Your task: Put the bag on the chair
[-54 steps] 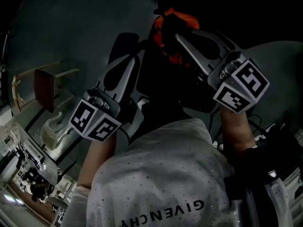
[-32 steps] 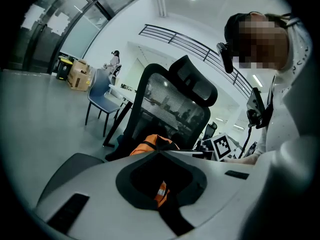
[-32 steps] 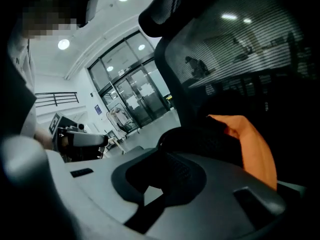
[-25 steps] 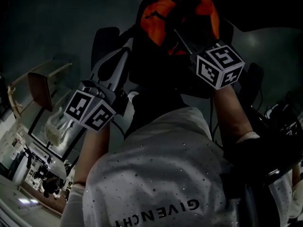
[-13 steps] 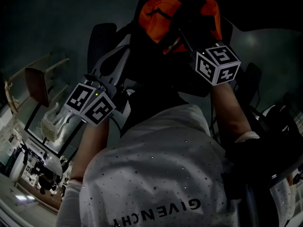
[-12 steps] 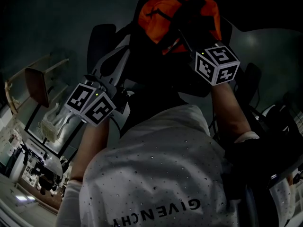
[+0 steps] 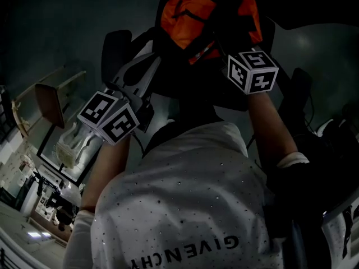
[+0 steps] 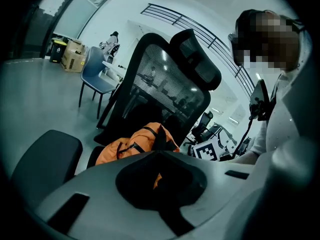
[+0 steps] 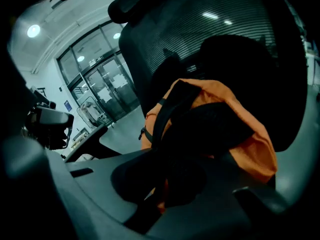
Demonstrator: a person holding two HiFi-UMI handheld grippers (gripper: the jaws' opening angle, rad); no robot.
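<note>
An orange backpack [image 7: 190,15] with black straps lies against the mesh back of a black office chair [image 8: 155,84], low over its seat. In the right gripper view the bag [image 9: 240,129] fills the middle, and a black strap runs down into my right gripper [image 9: 210,156], which is shut on it. In the head view that right gripper [image 7: 216,35] reaches into the bag from the right. My left gripper [image 7: 156,52] is beside the bag's left side with its tips together. In its own view the left gripper [image 8: 156,154] points at the bag [image 8: 127,149], with nothing seen in its grip.
The chair's padded armrest [image 8: 45,156] sits close at the left, with its backrest [image 9: 200,29] right behind the bag. A blue chair [image 8: 97,76] and cardboard boxes [image 8: 75,56] stand farther off on the grey floor. A wooden chair [image 7: 47,102] stands at my left.
Both grippers have moved forward and a little lower with the bag, toward the chair's back. The right gripper's grip on the strap is unchanged.
</note>
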